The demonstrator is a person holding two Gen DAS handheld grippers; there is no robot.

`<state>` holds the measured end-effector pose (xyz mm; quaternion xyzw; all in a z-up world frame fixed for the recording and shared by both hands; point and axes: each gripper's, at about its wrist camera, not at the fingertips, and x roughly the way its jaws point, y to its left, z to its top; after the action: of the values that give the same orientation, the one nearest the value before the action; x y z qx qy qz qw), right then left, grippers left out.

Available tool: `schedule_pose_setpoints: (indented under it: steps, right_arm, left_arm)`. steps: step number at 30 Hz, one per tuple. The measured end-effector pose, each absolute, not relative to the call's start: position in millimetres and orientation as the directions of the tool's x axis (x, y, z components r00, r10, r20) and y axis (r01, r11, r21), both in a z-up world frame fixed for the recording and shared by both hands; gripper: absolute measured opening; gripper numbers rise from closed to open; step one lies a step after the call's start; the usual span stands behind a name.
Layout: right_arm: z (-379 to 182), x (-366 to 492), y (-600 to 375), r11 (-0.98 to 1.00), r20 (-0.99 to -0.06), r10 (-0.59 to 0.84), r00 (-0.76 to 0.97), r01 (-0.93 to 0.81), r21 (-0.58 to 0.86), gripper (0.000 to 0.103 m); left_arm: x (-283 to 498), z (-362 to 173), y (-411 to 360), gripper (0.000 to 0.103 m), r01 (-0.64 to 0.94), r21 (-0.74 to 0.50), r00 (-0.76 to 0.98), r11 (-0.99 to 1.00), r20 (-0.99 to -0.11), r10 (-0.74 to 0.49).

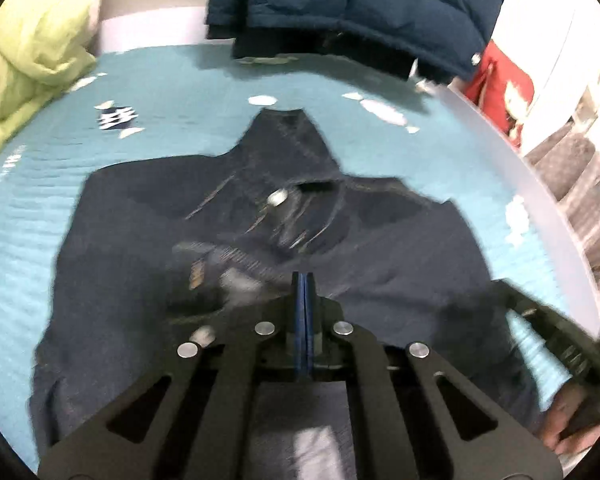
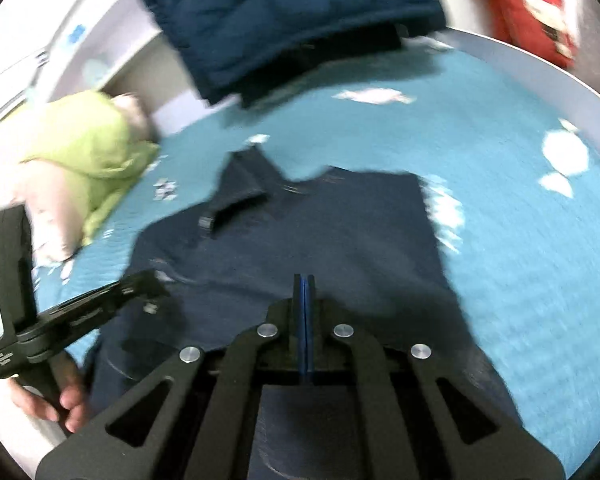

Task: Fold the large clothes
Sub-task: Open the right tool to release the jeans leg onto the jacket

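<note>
At the far left of your left wrist view a green bundle (image 1: 32,52) sat at the edge of the teal sheet (image 1: 32,216). The dark garment (image 1: 260,240) lay spread on that sheet, filling the middle of the view, its narrow end pointing away from you and a round button (image 1: 278,198) showing near its centre. Your left gripper (image 1: 304,280) was over the garment's near part with its blue pads pressed together; whether any cloth was caught between them could not be told. A navy puffer jacket (image 1: 360,4) lay beyond the garment at the far side of the sheet. At the right edge your right gripper (image 1: 556,344) reached in over the garment's right side, and a red item (image 1: 500,84) sat past the white rim (image 1: 512,160).

In your right wrist view, the left gripper (image 2: 156,284) and your left hand (image 2: 60,400) came in from the left onto the garment (image 2: 340,240). The right gripper (image 2: 304,284) was above the cloth, its pads together too, with nothing clearly held. The sheet (image 2: 540,280) lay bare to the right.
</note>
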<state>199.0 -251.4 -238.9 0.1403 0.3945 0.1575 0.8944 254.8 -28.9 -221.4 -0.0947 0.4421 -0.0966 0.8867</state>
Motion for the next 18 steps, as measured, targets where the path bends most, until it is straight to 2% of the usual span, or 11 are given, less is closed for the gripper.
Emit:
schedule_pose_setpoints:
  steps: [4, 5, 7, 9, 13, 16, 18]
  right_arm:
    - [-281.3, 246.6, -212.3, 0.896, -0.717, 0.439, 0.542, -0.205, 0.394, 0.000]
    - [-295.2, 254.8, -208.7, 0.910, -0.747, 0.412, 0.522, -0.195, 0.366, 0.000]
    - [-302.9, 258.8, -220.7, 0.893, -0.733, 0.447, 0.513, -0.208, 0.399, 0.000]
    - [-291.4, 254.2, -249.5, 0.900, -0.716, 0.420, 0.557, -0.157, 0.406, 0.000]
    - [-289.9, 249.7, -330.4, 0.932, -0.738, 0.220, 0.638, 0.086, 0.353, 0.000]
    - [-316.4, 258.0, -355.8, 0.877, -0.720, 0.312, 0.620, 0.104, 0.469, 0.000]
    - [-311.6, 259.2, -351.6, 0.891, -0.731, 0.292, 0.617, 0.102, 0.442, 0.000]
  left_arm:
    - [282.4, -268.1, -38.1, 0.002, 0.018, -0.265, 0.536, 0.964, -0.811, -0.233]
    - [283.7, -278.2, -37.6, 0.002, 0.007, -0.269, 0.553, 0.963, -0.801, -0.228]
    - [285.8, -282.1, -32.3, 0.002, -0.004, -0.269, 0.579, 0.963, -0.786, -0.217]
    - [289.8, -279.4, -25.4, 0.003, -0.040, -0.240, 0.586, 0.970, -0.792, -0.172]
    - [295.3, -281.5, -7.9, 0.002, -0.069, -0.245, 0.609, 0.967, -0.778, -0.153]
    - [303.1, -291.4, 0.6, 0.002, -0.101, -0.306, 0.612, 0.947, -0.769, -0.184]
    - [303.7, -290.2, -3.6, 0.002, -0.094, -0.279, 0.613, 0.956, -0.773, -0.166]
